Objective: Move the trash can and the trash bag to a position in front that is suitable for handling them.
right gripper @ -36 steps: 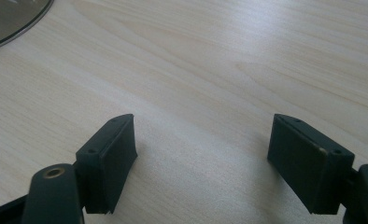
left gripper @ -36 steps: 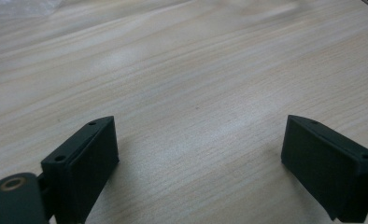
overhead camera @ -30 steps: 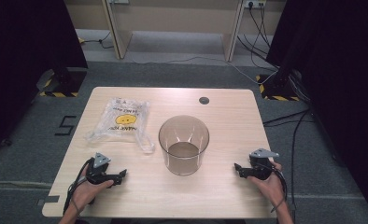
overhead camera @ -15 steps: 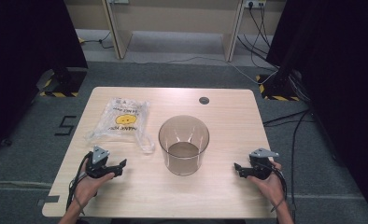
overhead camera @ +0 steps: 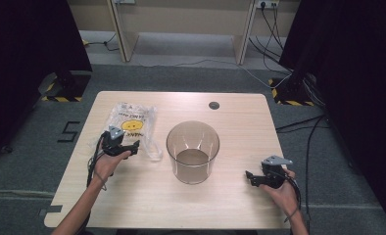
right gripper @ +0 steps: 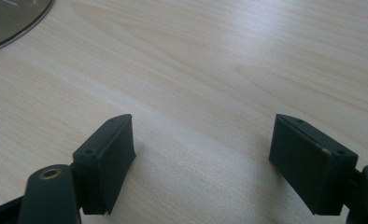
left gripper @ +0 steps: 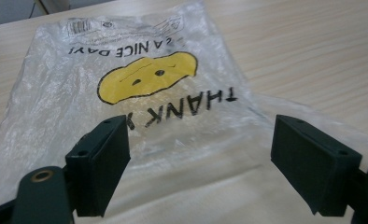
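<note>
Bag: the clear plastic bag [overhead camera: 130, 123] with the yellow smiley face lies flat on the left half of the table [overhead camera: 132, 205], well left of the bin and nearer the far edge than your hands are.
Bag's long axis: it runs roughly from the near side to the far side of the table, with the loose handle end trailing toward the bin.
Bag in the left gripper view: the bag [left gripper: 140, 93] spreads straight ahead of your jaws, its print upside down to you and its near edge lying between and just past them.
Left gripper: your left gripper [overhead camera: 125, 147] sits at the bag's near edge, jaws spread wide with nothing between the pads; I cannot tell whether a jaw already touches the plastic.
Nearer hand: your left hand is plainly the one for this; the bag is right in front of it.
Direction to go: I judge a short push forward and down would put the edge between the jaws.
Bin: the clear round bin [overhead camera: 192, 152] stands upright in the middle of the table, just right of the bag's handle.
Right gripper: your right gripper [overhead camera: 253, 177] rests on bare wood right of the bin, well apart from the bag, jaws wide and holding nothing.
</note>
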`<state>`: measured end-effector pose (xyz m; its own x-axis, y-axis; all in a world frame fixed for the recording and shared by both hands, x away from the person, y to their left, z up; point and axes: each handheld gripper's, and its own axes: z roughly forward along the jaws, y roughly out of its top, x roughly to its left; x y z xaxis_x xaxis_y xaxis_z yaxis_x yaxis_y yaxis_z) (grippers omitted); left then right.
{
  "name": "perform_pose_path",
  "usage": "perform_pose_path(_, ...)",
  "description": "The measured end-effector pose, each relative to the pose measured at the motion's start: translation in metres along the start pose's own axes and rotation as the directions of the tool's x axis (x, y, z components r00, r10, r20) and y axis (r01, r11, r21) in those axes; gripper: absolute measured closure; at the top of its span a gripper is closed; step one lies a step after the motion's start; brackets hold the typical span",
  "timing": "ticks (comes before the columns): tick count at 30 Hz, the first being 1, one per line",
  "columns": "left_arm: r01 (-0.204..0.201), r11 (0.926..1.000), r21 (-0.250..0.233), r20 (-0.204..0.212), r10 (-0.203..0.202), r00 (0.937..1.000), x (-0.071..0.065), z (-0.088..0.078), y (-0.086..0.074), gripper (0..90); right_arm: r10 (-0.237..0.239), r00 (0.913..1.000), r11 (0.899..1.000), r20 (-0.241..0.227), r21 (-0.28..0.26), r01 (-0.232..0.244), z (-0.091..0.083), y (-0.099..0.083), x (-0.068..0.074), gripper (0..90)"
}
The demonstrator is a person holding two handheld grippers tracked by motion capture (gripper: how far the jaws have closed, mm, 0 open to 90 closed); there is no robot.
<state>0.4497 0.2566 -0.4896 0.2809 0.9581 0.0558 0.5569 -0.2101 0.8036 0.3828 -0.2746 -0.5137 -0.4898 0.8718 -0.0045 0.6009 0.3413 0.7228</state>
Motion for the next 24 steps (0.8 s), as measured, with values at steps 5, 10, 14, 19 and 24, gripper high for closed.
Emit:
perform_pose_path(5,0.014,0.9964,0.083,-0.038,-0.011,0.9992,0.004,0.031,-0.001,23.6,-0.002,1.0,1.0,-0.002,0.0,0.002,0.0,0.0,0.0,22.4)
perform_pose_path(10,0.018,0.9946,0.102,-0.018,-0.016,0.9997,-0.006,0.053,0.005,25.4,-0.003,1.0,1.0,-0.003,0.001,0.003,0.0,0.0,0.0,22.0)
perform_pose_path(14,-0.013,0.9949,0.1,0.014,0.011,0.9998,-0.024,0.066,0.016,27.3,-0.005,1.0,1.0,-0.004,0.002,0.005,0.001,0.001,0.0,21.5)
perform_pose_path(19,-0.033,0.9943,0.101,0.071,0.026,0.9972,-0.045,0.077,0.028,30.3,-0.005,1.0,1.0,-0.004,0.002,0.005,0.002,0.001,0.0,21.5)
perform_pose_path(24,-0.066,0.9929,0.099,0.111,0.055,0.9924,-0.057,0.075,0.033,31.9,-0.007,1.0,1.0,-0.007,0.003,0.007,0.001,0.001,0.0,21.5)
